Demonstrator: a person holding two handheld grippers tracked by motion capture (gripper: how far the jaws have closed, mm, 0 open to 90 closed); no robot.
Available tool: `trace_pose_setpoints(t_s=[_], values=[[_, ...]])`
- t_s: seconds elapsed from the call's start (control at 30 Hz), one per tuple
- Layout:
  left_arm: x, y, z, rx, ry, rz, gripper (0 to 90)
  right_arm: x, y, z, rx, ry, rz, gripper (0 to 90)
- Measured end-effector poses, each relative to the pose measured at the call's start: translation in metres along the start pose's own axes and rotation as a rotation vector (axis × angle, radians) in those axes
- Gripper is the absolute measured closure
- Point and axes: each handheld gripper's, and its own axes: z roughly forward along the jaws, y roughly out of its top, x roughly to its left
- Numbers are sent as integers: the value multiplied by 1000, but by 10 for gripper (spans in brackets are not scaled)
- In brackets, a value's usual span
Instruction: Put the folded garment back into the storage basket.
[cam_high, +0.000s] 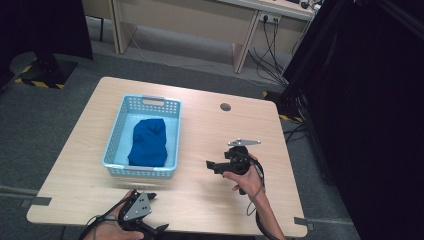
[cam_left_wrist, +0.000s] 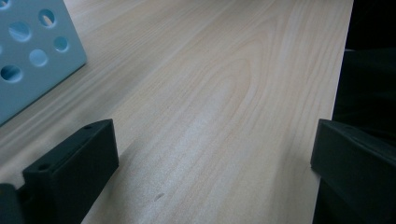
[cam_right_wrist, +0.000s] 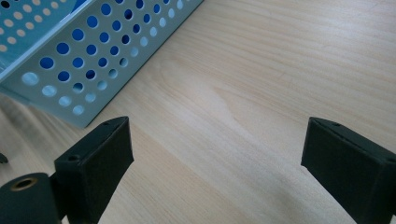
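Note:
A light blue perforated basket (cam_high: 172, 135) stands on the left half of the wooden table (cam_high: 210, 130), and a folded dark blue cloth (cam_high: 148, 141) lies inside it. My right gripper (cam_high: 212, 165) hovers to the right of the basket, pointing left at it, jaws wide apart with bare wood between them (cam_right_wrist: 215, 140). The basket's wall (cam_right_wrist: 88, 60) shows at the upper left of the right gripper view. My left gripper (cam_high: 150, 197) rests low at the table's front edge, below the basket. Its jaws stand open over bare tabletop (cam_left_wrist: 215, 140), with a basket corner (cam_left_wrist: 32, 56) at the upper left.
A round cable hole (cam_high: 225, 106) sits in the table's far right part. Desk legs and cables (cam_high: 270, 45) stand on the grey floor behind the table. A dark curtain (cam_high: 370, 100) hangs along the right side.

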Motion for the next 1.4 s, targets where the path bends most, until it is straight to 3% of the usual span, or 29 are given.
trace_pose_setpoints(t_s=[1.4], values=[[0, 0, 0, -1, -1, 1, 0, -1, -30, -11, 31, -14, -2, 93]])
